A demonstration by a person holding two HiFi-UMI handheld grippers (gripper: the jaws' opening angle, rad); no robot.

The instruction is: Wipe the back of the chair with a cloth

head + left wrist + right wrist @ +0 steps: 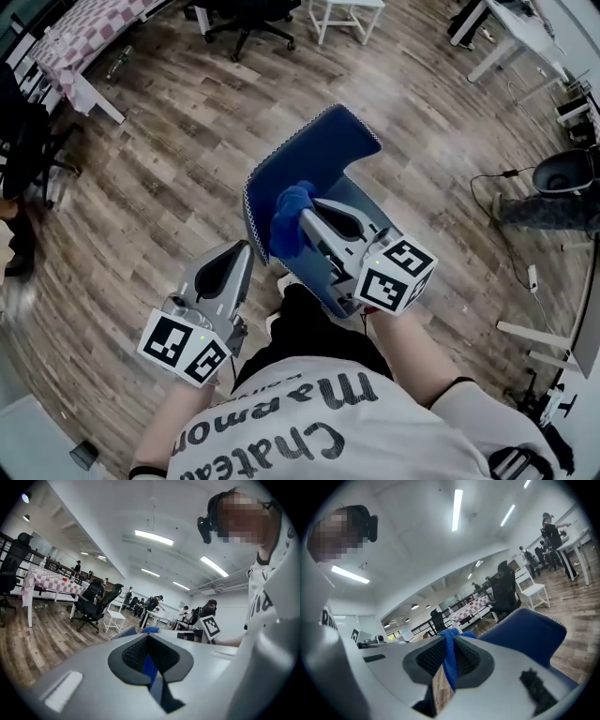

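A blue chair (323, 155) stands on the wood floor just ahead of me, its backrest tilted away. My right gripper (302, 217) is shut on a bunched blue cloth (287, 223), which rests against the inner face of the backrest. In the right gripper view the blue cloth (450, 663) is pinched between the jaws, and the chair back (525, 632) rises to the right. My left gripper (247, 247) hovers to the chair's left, shut with nothing in it. In the left gripper view, the left gripper (149, 645) has only blue showing behind the slit between its jaws.
A black office chair (248, 19) and a white stool (345, 14) stand far ahead. A table with a checked cloth (84, 37) is at the far left. White desks (511, 33), a cable (487, 183) and a dark bin (567, 173) lie to the right.
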